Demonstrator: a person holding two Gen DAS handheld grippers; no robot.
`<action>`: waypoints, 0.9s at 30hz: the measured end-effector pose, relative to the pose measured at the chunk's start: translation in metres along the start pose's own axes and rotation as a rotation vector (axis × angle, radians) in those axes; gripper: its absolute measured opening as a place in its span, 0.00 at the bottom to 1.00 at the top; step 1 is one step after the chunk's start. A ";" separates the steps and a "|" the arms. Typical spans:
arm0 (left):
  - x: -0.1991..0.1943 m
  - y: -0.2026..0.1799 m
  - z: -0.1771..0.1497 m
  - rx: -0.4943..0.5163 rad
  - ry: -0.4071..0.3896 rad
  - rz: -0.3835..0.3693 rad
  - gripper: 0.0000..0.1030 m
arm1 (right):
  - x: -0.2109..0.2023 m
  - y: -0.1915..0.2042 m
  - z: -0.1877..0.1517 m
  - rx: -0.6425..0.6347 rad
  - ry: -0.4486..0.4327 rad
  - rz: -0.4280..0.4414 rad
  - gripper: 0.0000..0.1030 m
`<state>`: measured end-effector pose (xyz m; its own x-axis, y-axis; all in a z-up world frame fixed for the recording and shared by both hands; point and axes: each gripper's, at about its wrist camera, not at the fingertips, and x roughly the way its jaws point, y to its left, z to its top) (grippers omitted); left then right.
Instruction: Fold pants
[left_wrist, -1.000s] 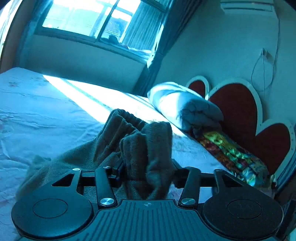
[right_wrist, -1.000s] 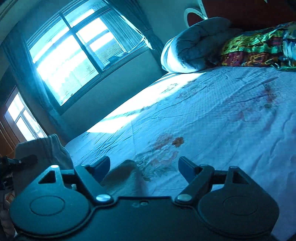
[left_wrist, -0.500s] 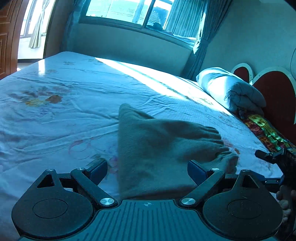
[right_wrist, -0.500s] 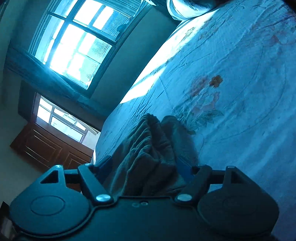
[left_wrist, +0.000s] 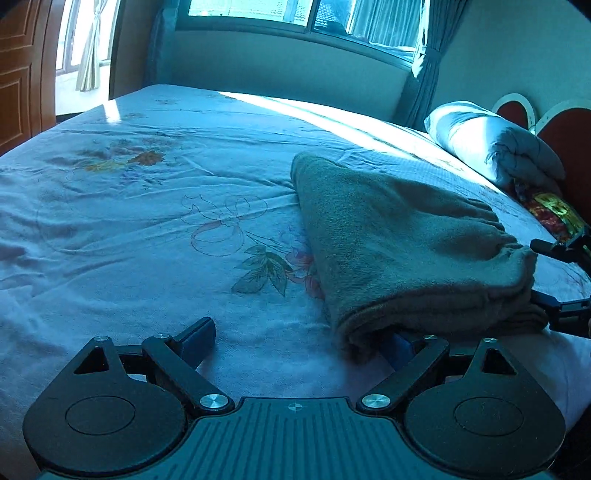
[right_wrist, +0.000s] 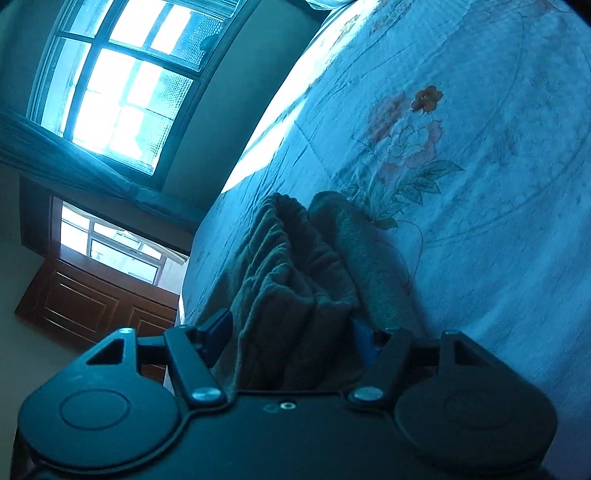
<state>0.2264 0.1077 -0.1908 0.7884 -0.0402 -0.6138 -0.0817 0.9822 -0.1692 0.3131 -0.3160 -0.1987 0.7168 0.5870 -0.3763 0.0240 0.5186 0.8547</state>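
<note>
The grey-brown pants (left_wrist: 399, 243) lie folded on the bed, their gathered waistband end to the right. My left gripper (left_wrist: 299, 332) stands open low over the sheet at the fold's near left corner. Its right finger (left_wrist: 402, 350) is tucked under that corner and its left finger (left_wrist: 199, 336) is over bare sheet. My right gripper (right_wrist: 291, 328) has the bunched waistband (right_wrist: 291, 266) between its jaws, which are closing, and both pads touch the cloth. The left wrist view shows the right gripper (left_wrist: 535, 271) at the far right, one finger on each side of the waistband end.
The floral bedsheet (left_wrist: 147, 229) covers the whole bed. A rolled quilt (left_wrist: 491, 144) and a colourful pillow (left_wrist: 554, 210) lie by the heart-shaped headboard (left_wrist: 569, 136). A window (right_wrist: 122, 85) and a wooden cabinet (right_wrist: 92, 302) stand beyond the bed.
My left gripper has let go of the pants, opened wide and dropped toward the bed. The pants now lie folded flat. My right gripper has rolled and narrowed around the waistband.
</note>
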 end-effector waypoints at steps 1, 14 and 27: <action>0.000 0.003 0.000 -0.006 -0.013 0.007 0.90 | 0.002 0.001 0.000 0.003 0.000 0.001 0.59; -0.001 0.018 -0.012 -0.100 -0.045 0.004 0.90 | -0.048 0.068 0.003 -0.278 -0.147 0.086 0.22; -0.021 0.026 -0.014 -0.073 -0.017 0.003 0.90 | -0.055 -0.002 0.017 -0.192 -0.072 -0.084 0.40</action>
<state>0.1994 0.1313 -0.1934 0.7981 -0.0338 -0.6016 -0.1279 0.9662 -0.2239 0.2858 -0.3597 -0.1737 0.7658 0.4945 -0.4110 -0.0427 0.6769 0.7349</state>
